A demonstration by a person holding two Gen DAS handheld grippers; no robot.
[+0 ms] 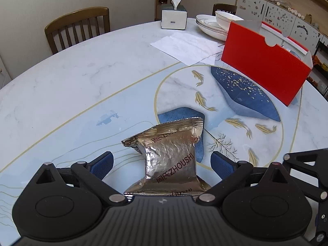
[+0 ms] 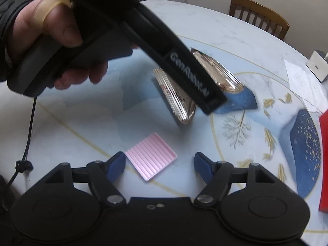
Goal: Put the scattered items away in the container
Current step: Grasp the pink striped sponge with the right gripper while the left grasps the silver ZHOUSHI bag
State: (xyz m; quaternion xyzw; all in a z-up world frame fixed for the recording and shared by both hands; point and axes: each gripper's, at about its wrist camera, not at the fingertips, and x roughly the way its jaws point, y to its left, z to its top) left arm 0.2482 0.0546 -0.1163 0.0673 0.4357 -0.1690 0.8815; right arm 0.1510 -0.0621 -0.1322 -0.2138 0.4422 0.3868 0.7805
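A crinkled silver foil snack packet (image 1: 170, 155) lies on the table between the open jaws of my left gripper (image 1: 162, 162), whose blue pads (image 1: 102, 165) stand apart from it on both sides. The packet also shows in the right wrist view (image 2: 180, 100), partly hidden by the left gripper's body. A pink ribbed square pad (image 2: 150, 156) lies flat between the open jaws of my right gripper (image 2: 160, 165). The red open box (image 1: 264, 63) stands at the right; its edge shows in the right wrist view (image 2: 324, 164).
The round marble table (image 1: 71, 86) has a painted fish and rock design. White paper sheets (image 1: 184, 46), a tissue box (image 1: 173, 18) and stacked white dishes (image 1: 213, 25) sit at the far side. Wooden chairs (image 1: 78, 28) stand behind. A hand (image 2: 51, 30) holds the left gripper.
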